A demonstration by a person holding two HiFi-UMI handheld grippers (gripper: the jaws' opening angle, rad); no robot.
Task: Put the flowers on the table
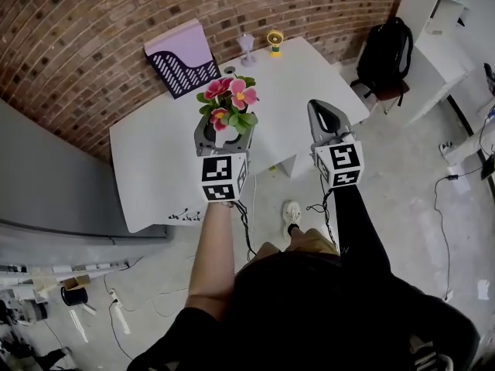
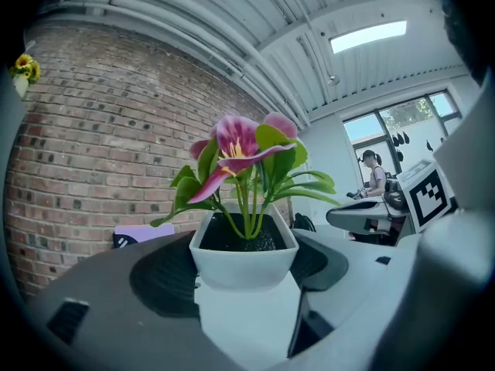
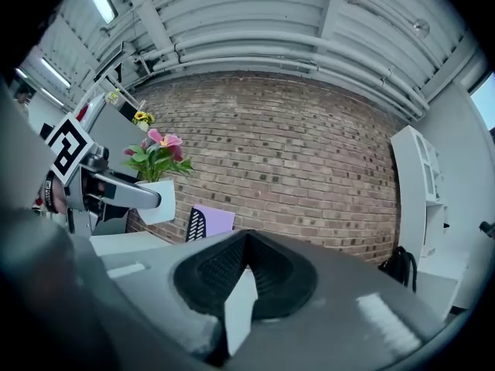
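A white square pot point(image 1: 226, 137) of pink flowers point(image 1: 230, 99) with green leaves hangs in the air over the front part of the white table point(image 1: 151, 158). My left gripper point(image 1: 223, 134) is shut on the pot, one jaw on either side. In the left gripper view the pot point(image 2: 244, 258) sits upright between the dark pads, its blooms point(image 2: 238, 147) rising above. To its right, my right gripper point(image 1: 328, 119) is shut and holds nothing; its tips point(image 3: 246, 241) meet in its own view, where the potted flowers point(image 3: 158, 158) show at the left.
A purple file holder point(image 1: 182, 59) stands at the table's back left by the brick wall. A small yellow fan point(image 1: 275, 42) and a pale small object point(image 1: 247, 49) stand at the back. A black backpack point(image 1: 384, 51) rests on a chair to the right.
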